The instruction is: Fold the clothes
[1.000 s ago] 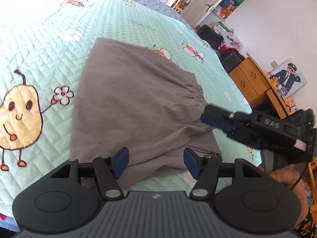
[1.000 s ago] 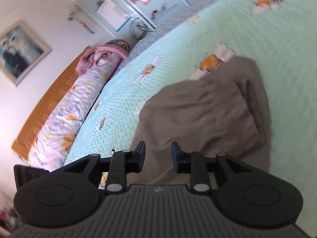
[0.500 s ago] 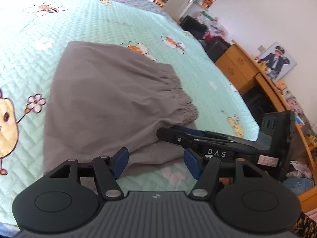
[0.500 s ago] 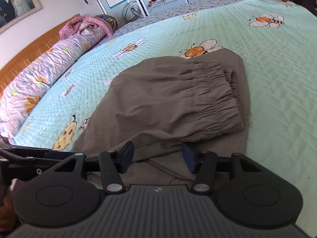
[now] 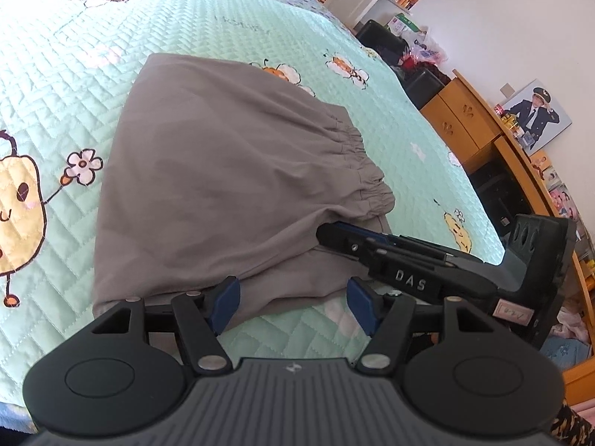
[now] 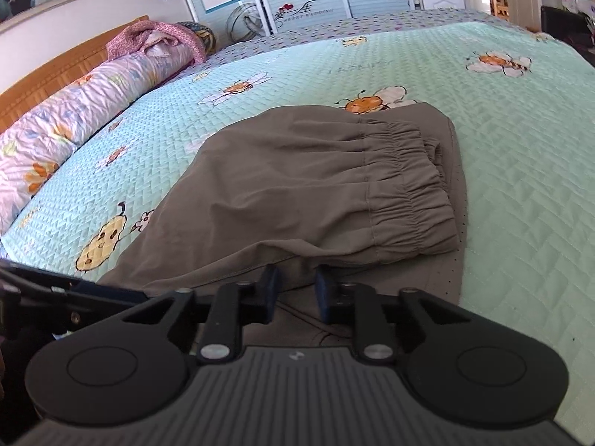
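Right gripper (image 6: 295,291) jaws have just been closing: wide half a second ago, now narrow. Grey trousers (image 6: 316,186) edge lies between the pads; can't tell if they actually pinch cloth or just straddle it. Left gripper (image 5: 293,306) stays wide open, holds nothing; near hem sits just ahead of its left pad. Trousers lie folded on the green quilt (image 6: 520,171), elastic waistband (image 6: 416,193) on top, ahead and right of the right tongs. My read: right side is taking its grab for the next fold; left hasn't committed yet.
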{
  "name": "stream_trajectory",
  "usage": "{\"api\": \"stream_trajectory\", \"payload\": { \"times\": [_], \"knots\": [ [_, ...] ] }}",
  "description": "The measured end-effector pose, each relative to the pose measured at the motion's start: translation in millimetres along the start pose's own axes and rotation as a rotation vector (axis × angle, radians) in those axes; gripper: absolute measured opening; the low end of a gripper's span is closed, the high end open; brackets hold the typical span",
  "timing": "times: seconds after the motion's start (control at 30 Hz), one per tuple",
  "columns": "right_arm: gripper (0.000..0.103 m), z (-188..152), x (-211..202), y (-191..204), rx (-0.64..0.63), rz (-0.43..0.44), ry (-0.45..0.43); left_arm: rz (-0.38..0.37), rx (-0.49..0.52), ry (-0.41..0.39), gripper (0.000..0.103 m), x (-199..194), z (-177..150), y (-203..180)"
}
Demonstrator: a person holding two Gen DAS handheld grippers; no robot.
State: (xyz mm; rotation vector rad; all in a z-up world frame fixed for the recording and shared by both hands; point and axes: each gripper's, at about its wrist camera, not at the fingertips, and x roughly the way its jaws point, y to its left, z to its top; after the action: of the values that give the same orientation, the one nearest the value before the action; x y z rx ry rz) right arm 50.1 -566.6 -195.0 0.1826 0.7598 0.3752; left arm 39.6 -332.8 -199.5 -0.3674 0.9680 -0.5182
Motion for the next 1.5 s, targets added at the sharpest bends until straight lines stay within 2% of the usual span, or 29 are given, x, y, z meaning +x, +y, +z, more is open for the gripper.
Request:
{"api": "stream_trajectory", "payload": {
  "times": [0.1, 0.4, 0.43, 0.53, 0.6, 0.73, 0.77, 0.83, 0.87, 0.9, 1.03, 1.13, 1.27, 1.4, 1.5],
  "knots": [
    [0.000, -2, 0, -7, 0.035, 0.004, -0.006, 0.001, 0.002, 0.003, 0.066, 1, -1, 0],
    [0.000, -5, -11, -8, 0.009, 0.041, 0.016, 0.000, 0.001, -0.010, 0.067, 0, 0, -1],
    [0.001, -4, -14, -9, 0.010, 0.040, 0.011, -0.001, 0.001, -0.011, 0.067, 0, 0, -1],
    [0.014, -1, -16, 2, -0.057, 0.009, -0.040, -0.002, 0.002, -0.018, 0.067, -1, 1, -1],
    [0.032, 2, -9, 6, -0.060, 0.020, -0.035, -0.011, 0.001, -0.033, 0.067, -4, 3, -2],
    [0.033, -2, 8, 12, -0.059, 0.001, -0.017, -0.014, 0.002, -0.040, 0.067, -6, 5, -3],
    [0.031, -3, 9, 13, -0.067, -0.004, -0.021, -0.012, -0.002, -0.035, 0.067, -5, 5, -2],
    [0.018, -6, 10, 12, -0.078, -0.012, -0.024, -0.008, -0.014, -0.024, 0.067, -3, 4, 0],
    [0.005, -7, 11, 11, -0.081, -0.014, -0.024, -0.005, -0.020, -0.018, 0.067, -2, 4, 2],
    [0.000, -8, 10, 9, -0.076, -0.013, -0.025, -0.004, -0.022, -0.014, 0.067, -1, 3, 2],
    [0.000, -11, 7, 5, -0.078, 0.005, -0.030, -0.003, -0.016, -0.010, 0.067, 0, 3, 2],
    [0.000, -10, 2, 5, -0.096, 0.014, 0.001, -0.008, -0.011, -0.017, 0.067, -2, 5, 3],
    [0.000, -9, -9, -5, -0.047, 0.041, 0.035, -0.023, -0.025, -0.025, 0.067, -3, 6, 4],
    [0.004, 3, -25, -3, -0.006, 0.139, -0.041, -0.044, -0.038, -0.026, 0.067, -2, 5, 6],
    [0.006, 22, -18, 8, -0.065, 0.130, -0.060, -0.044, -0.048, -0.016, 0.067, -2, 3, 7]
  ]
}}
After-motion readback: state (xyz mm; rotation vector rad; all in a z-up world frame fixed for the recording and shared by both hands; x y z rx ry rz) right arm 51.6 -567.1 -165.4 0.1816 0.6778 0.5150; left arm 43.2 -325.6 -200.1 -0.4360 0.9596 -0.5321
